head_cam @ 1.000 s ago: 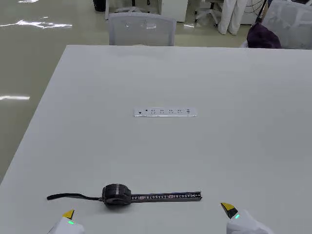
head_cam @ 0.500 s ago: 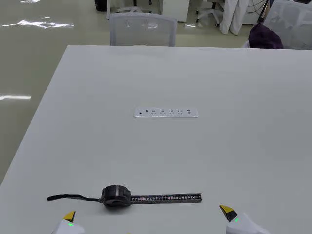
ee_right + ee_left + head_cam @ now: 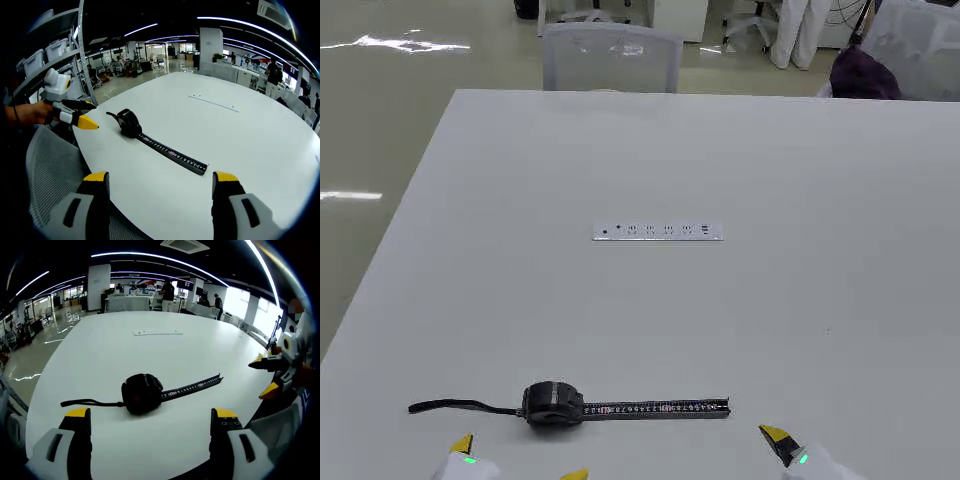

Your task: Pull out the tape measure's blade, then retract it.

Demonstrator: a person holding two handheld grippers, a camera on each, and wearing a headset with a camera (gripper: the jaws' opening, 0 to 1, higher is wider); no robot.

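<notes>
Both pairs of jaws stand apart over the white table [image 3: 740,300]. Just ahead of the left gripper [image 3: 150,413] lies the tape measure [image 3: 142,393], blade [image 3: 172,152] out toward the right gripper [image 3: 157,176]; best clamp the case first, then ease the blade home.

Tape measure [image 3: 554,404]: black rounded case, lying flat on the white counter [image 3: 650,300]. It sits just ahead of the left gripper [image 3: 150,415], centred between its yellow-tipped fingers [image 3: 77,413] and apart from them. Dark graduated blade [image 3: 655,408] is partly extended and flat, its tip near the right gripper [image 3: 161,176] but not touching. Black wrist strap [image 3: 455,405] trails from the opposite side.
</notes>
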